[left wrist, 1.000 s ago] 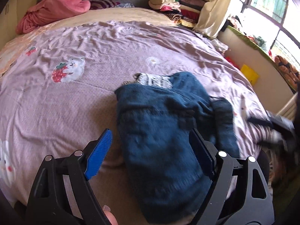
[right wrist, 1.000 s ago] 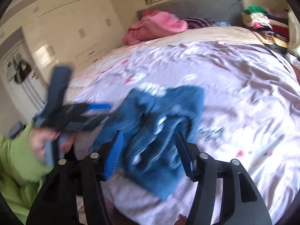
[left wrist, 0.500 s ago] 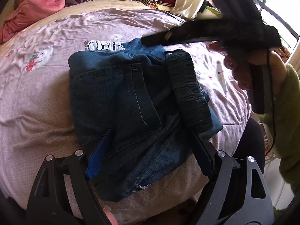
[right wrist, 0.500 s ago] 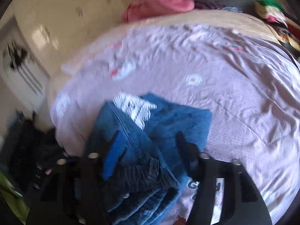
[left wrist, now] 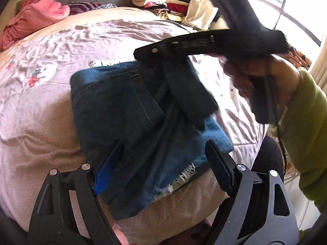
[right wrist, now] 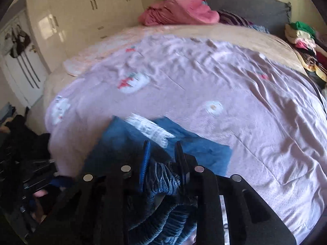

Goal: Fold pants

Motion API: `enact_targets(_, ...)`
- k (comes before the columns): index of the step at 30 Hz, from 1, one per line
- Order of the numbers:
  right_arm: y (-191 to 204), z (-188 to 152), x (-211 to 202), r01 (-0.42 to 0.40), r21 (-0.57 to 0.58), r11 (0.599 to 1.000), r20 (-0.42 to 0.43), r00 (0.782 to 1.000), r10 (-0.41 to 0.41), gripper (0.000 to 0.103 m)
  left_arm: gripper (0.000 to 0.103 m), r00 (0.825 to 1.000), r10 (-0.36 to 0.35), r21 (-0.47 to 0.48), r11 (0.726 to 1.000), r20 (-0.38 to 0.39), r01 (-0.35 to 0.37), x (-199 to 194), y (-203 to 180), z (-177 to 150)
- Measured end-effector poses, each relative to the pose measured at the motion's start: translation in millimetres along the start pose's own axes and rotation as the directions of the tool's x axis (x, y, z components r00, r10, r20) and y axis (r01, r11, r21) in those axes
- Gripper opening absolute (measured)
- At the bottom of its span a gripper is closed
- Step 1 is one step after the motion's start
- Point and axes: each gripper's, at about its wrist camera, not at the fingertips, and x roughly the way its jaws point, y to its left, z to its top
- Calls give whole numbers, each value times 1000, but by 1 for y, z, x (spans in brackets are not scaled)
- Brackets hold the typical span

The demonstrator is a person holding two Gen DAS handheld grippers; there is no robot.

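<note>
Blue denim pants [left wrist: 130, 122] lie crumpled on the lilac bedsheet [left wrist: 40, 106] near the bed's front edge, a white lace trim at their far end. My left gripper [left wrist: 163, 163] is open just above their near part, holding nothing. My right gripper [right wrist: 163, 157] is shut on the dark elastic waistband [right wrist: 163, 181] of the pants; in the left wrist view it [left wrist: 204, 45] reaches in from the right above the waistband [left wrist: 188, 94]. The pants [right wrist: 200, 149] also show beyond its fingertips.
A pink blanket [left wrist: 32, 20] and a stack of folded clothes [left wrist: 161, 0] lie at the head of the bed. A window [left wrist: 296, 4] is at the right. Wardrobe doors [right wrist: 81, 16] stand left of the bed. Dark clothes [right wrist: 22, 143] lie on the floor at left.
My right gripper has closed on the waistband of the pants. My left gripper has stayed open over the near part of the pants.
</note>
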Motion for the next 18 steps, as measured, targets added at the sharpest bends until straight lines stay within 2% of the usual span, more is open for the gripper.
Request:
enact_targets(1, -5, -4, 8, 0, 13, 1000, -24, 1000, 0, 23, 75, 1000, 5, 11, 1000, -10, -5, 3, -2, -1)
enact_targets(3, -12, -15, 17, 27, 29, 999, -48, 999, -26, 31, 75, 999, 17, 26, 1000, -39, -16, 12, -4, -6)
enact_targets(4, -17, -21, 16, 10, 58, 998, -40, 999, -7, 32, 75, 999, 18, 23, 1000, -46, -17, 15, -2, -7)
enact_targets(7, -27, -31, -10, -18, 153, 988, 29, 999, 14, 53, 75, 999, 8, 13, 1000, -51, -7, 16, 1, -7)
enact_targets(10, -25, -38, -45, -41, 175, 984, 127, 992, 19, 53, 75, 999, -2, 5, 1000, -48, 2, 14, 3, -6)
enact_targets(13, -15, -54, -78, -88, 158, 984, 196, 979, 56, 53, 76, 999, -41, -16, 999, -26, 41, 1, 8, -3)
enact_targets(16, 2, -73, -94, -103, 110, 989, 204, 976, 79, 53, 76, 998, -65, -66, 996, 25, 66, -19, 21, 3)
enact_targets(18, 13, -84, -97, -106, 74, 992, 192, 977, 90, 53, 76, 998, -39, -86, 995, 49, 44, -28, 29, 9)
